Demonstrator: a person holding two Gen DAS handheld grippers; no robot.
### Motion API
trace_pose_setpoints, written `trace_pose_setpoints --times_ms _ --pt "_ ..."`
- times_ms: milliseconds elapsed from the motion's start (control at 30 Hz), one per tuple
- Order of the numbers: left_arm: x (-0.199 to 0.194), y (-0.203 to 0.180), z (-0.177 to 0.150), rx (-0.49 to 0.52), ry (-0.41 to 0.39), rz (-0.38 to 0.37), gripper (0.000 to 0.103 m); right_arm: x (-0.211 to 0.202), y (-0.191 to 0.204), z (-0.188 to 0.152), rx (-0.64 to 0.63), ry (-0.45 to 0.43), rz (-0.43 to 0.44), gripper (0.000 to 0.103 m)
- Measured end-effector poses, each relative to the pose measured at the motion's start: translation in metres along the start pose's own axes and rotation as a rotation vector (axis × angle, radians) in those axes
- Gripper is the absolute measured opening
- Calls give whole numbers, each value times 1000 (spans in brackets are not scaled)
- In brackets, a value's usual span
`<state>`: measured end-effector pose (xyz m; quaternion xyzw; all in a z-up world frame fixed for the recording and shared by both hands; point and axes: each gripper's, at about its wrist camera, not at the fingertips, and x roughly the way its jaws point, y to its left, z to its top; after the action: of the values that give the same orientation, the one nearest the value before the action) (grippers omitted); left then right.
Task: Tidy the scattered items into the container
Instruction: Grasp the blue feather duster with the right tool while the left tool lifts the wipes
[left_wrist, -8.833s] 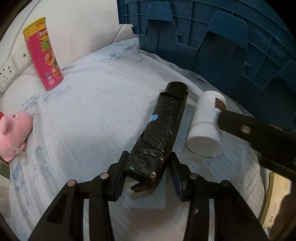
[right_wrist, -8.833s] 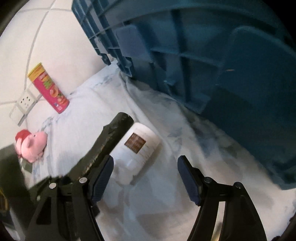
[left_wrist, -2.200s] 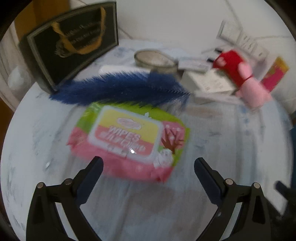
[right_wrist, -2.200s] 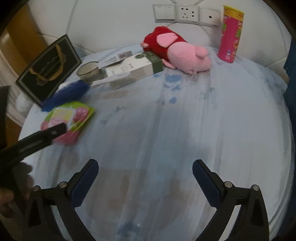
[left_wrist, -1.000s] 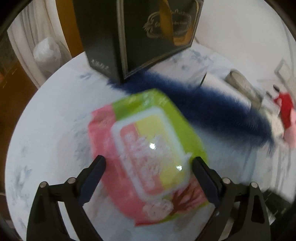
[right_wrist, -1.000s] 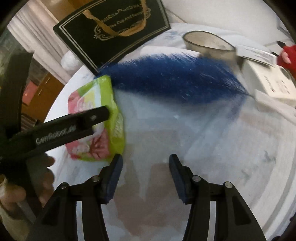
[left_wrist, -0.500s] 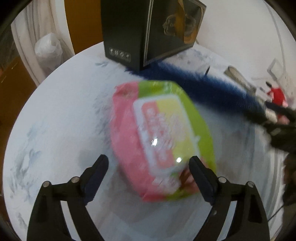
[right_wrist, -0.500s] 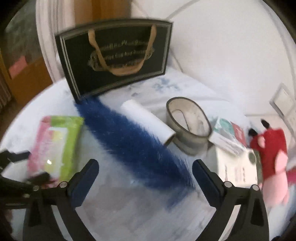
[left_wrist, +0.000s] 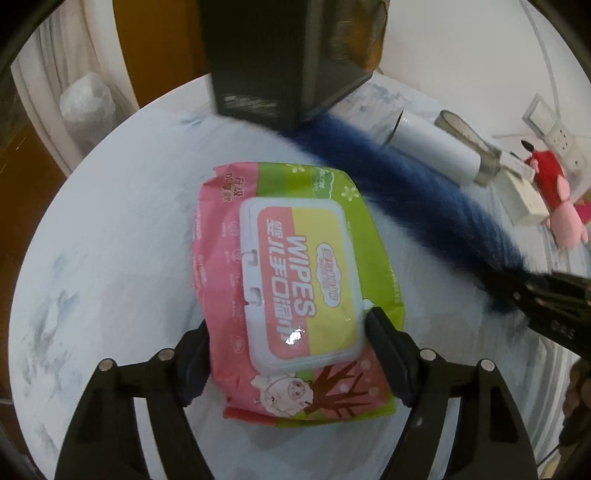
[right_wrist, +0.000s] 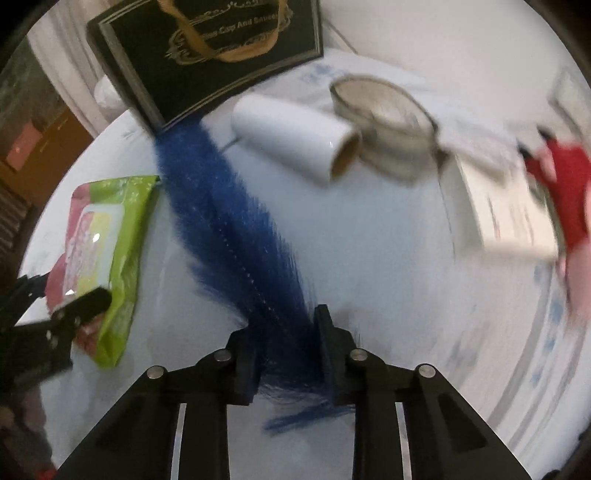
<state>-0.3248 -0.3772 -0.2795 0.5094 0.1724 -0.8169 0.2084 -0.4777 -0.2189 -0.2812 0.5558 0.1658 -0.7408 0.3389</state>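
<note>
My left hand-held gripper (left_wrist: 286, 354) straddles the near end of the soft pink-and-green plastic pack of wet wipes (left_wrist: 295, 288), which lies flat on the pale blue-flowered surface (left_wrist: 110, 258). Its jaws are closing, and both pads look to be pressing the pack's sides. I judge the pack to be fairly heavy, squashy and slick, so a grip across the width beside the stiff white flip lid (left_wrist: 299, 280) should hold better than one on the thin crimped edge.

My right hand-held gripper (right_wrist: 286, 350) is closing on the near end of the long fluffy dark-blue feather duster (right_wrist: 229, 236), with the plume bunched between the pads. It lies slantwise just beside the wipes, its far tip against the black gift bag with gold handles (right_wrist: 207, 48). It looks very light and limp; the fibres may slip, so the stiffer central spine is the place to pinch.

The container is in neither view.
</note>
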Motion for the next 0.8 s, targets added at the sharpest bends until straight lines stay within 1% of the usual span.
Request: trace_pose_setpoints --times_ms 67,233,300,333,367,400,433,467,500,533,567,700,733,767,800 --pt "-7 4 -11 13 5 8 76 -7 -3 -25 27 18 10 23" --pt "-16 9 -31 28 26 11 76 -27 -3 -68 94 40 55 21" --pt "-18 10 -34 28 28 17 76 -35 3 -71 73 21 60 22" --pt "-19 11 -34 21 30 18 76 -39 8 -68 53 3 53 24" --pt "-19 12 -34 12 32 18 77 -43 12 -66 33 -15 45 31" --pt "-19 12 -34 1 33 20 77 -47 15 -61 18 -40 43 47" --pt "-19 12 -34 -9 32 22 78 -49 18 -55 7 -65 44 56" --pt "-17 12 -32 -17 28 26 78 -49 20 -48 -4 -83 41 71" --pt "-15 12 -29 -23 23 31 80 -48 22 -41 -15 -99 35 84" --pt "-14 12 -27 -29 17 36 81 -46 24 -33 -26 -115 28 87" --pt "-12 11 -24 -36 9 39 82 -42 27 -25 -33 -123 27 87" --pt "-5 6 -13 -41 -15 62 85 -20 39 6 -66 -135 12 87" --pt "-4 5 -12 -40 -22 67 85 -16 38 8 -74 -130 17 87" --pt "-3 4 -11 -32 -30 67 86 -12 40 10 -82 -122 18 72" --pt "-2 3 -10 -21 -39 65 85 -6 42 11 -90 -113 19 28"
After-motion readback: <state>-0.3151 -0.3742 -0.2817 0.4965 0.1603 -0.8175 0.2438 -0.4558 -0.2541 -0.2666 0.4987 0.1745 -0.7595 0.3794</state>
